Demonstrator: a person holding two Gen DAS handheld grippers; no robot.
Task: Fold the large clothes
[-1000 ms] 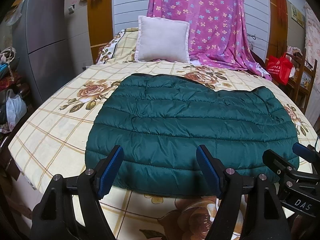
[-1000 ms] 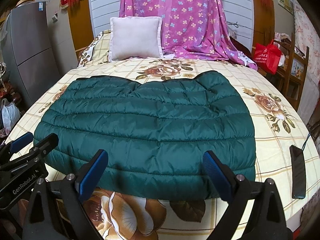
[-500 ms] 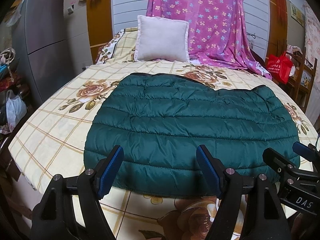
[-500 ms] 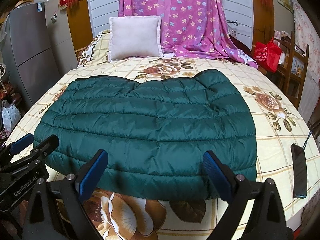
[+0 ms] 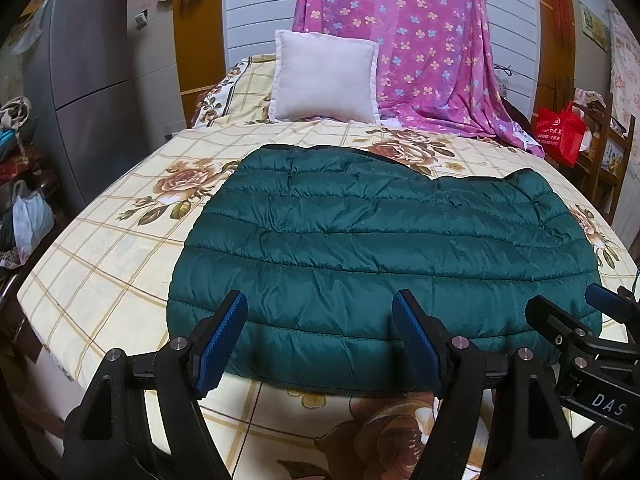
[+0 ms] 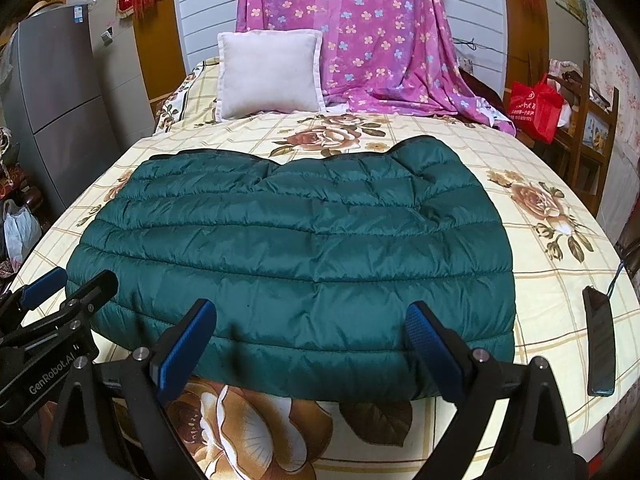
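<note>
A dark green quilted puffer garment lies flat and folded on the flowered bedsheet; it also shows in the right wrist view. My left gripper is open and empty, hovering just above the garment's near edge, left of its middle. My right gripper is open and empty above the near edge, right of its middle. Each gripper shows at the side of the other's view: the right one and the left one.
A white pillow and a pink flowered blanket stand at the head of the bed. A dark phone lies on the sheet right of the garment. A grey fridge stands left, a red bag and wooden chair right.
Both grippers have drifted very slightly; the garment sits a touch higher in the views. Nothing was taken hold of or moved.
</note>
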